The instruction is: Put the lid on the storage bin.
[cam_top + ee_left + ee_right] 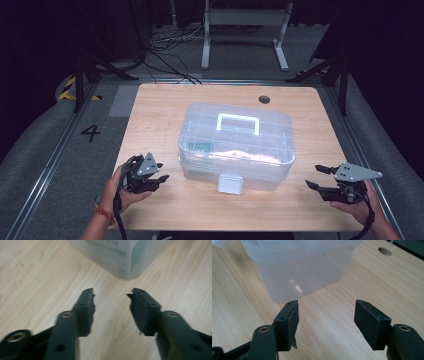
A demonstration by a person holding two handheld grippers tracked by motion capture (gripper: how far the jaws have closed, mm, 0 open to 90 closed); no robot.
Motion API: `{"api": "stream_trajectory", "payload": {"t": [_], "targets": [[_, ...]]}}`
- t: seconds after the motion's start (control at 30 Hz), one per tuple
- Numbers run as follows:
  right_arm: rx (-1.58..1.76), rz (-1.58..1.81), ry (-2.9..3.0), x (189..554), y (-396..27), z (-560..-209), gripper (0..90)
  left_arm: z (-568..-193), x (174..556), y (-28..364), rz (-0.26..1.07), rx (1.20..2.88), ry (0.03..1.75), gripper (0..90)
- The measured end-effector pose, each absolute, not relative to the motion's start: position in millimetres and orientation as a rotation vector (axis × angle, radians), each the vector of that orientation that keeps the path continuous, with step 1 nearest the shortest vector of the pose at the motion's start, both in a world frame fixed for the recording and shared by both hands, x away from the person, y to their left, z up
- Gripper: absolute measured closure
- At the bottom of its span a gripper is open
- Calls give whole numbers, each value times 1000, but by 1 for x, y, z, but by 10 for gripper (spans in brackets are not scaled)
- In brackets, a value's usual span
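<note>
1. the box sits in the middle of the worktop, lid shut, latch down.
2. left gripper, lower left, is open and holds nothing.
3. right gripper, lower right, is open and empty too.
4. nothing looks done yet; opening the box is still left.

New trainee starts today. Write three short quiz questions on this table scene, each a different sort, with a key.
1. True or false: the left gripper is clamped on the clear plastic box.
2. Which faces the person: A) the box's white latch, B) the table's round hole?
3. Fill in: the white handle sits on the box's ____.

Key
1. False: its jaws stand apart over bare table.
2. A.
3. Lid.
</note>
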State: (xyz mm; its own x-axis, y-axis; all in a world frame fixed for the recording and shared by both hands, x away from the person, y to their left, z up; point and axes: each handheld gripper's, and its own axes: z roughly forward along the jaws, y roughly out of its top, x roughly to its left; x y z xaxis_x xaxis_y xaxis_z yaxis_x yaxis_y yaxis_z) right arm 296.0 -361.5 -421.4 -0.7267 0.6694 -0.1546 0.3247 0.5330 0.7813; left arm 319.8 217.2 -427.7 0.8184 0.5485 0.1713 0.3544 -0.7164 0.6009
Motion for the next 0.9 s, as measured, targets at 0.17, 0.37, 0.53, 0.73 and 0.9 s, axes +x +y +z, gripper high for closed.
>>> {"api": "stream_trajectory", "payload": {"t": [0.17, 0.37, 0.53, 0.73, 0.9], "targets": [[879, 1034, 2317, 297, -378, -437, 358, -447, 312, 223, 423, 2452, 708, 366], [1017, 1053, 2291, 301, -403, -460, 332, -462, 305, 230, 386, 2447, 760, 240], [1132, 1033, 2243, 300, -419, -478, 295, -473, 302, 240, 289, 2381, 829, 153], [1204, 1009, 2204, 301, -426, -487, 257, -483, 294, 247, 320, 2253, 858, 155], [1220, 994, 2217, 305, -426, -488, 220, -483, 293, 247, 324, 2252, 866, 157]]}}
